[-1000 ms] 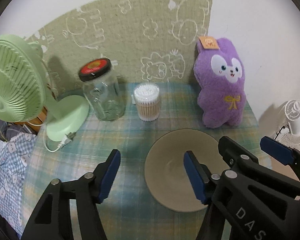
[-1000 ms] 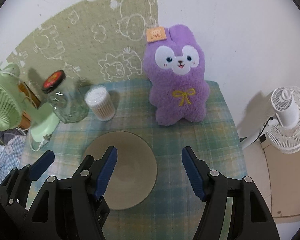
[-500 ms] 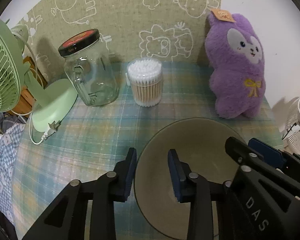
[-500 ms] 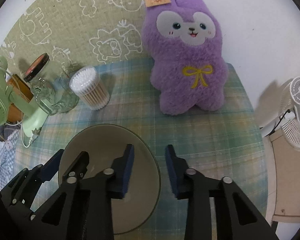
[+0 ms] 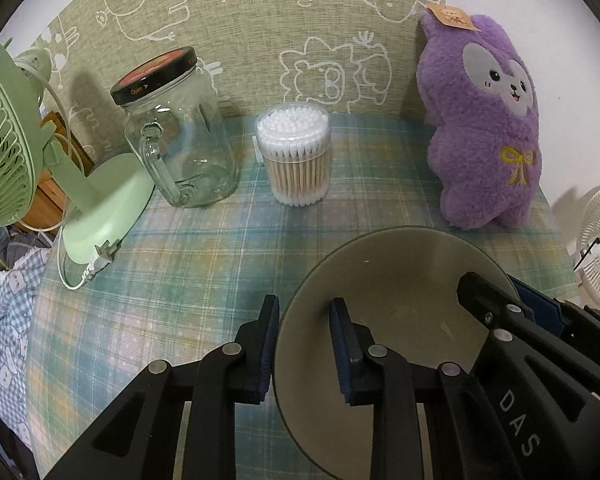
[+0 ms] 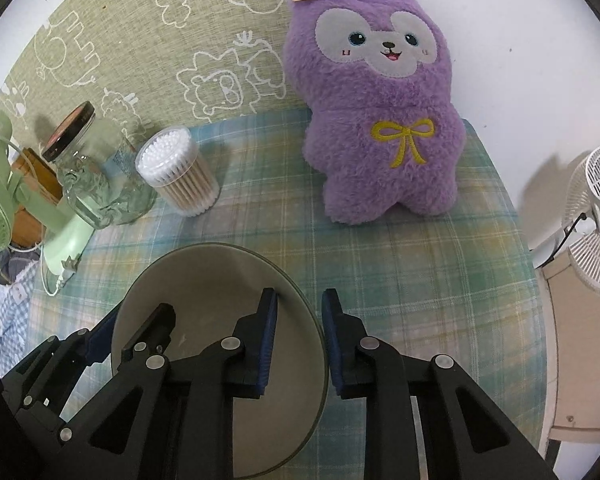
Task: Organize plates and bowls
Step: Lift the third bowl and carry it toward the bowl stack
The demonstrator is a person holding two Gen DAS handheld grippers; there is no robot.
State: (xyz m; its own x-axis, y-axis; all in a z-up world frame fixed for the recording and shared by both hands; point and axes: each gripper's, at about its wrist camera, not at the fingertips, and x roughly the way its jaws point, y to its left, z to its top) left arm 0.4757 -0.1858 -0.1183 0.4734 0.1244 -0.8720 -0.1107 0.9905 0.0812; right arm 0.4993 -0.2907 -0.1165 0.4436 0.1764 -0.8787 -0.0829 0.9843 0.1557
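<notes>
grey-brown plate [image 5: 400,300] on plaid cloth [image 5: 204,264], toward near right edge of table. left gripper [image 5: 304,344] straddles plate's left rim – jaws just been closing, now narrow, one blue pad outside rim, one inside; contact with rim cannot tell. right gripper [image 6: 298,336] same on plate's right rim, narrow. along far edge – glass jar [image 5: 180,136], cotton swab tub [image 5: 296,152], purple plush [image 5: 484,128]. green fan [image 5: 16,152] at left edge.
</notes>
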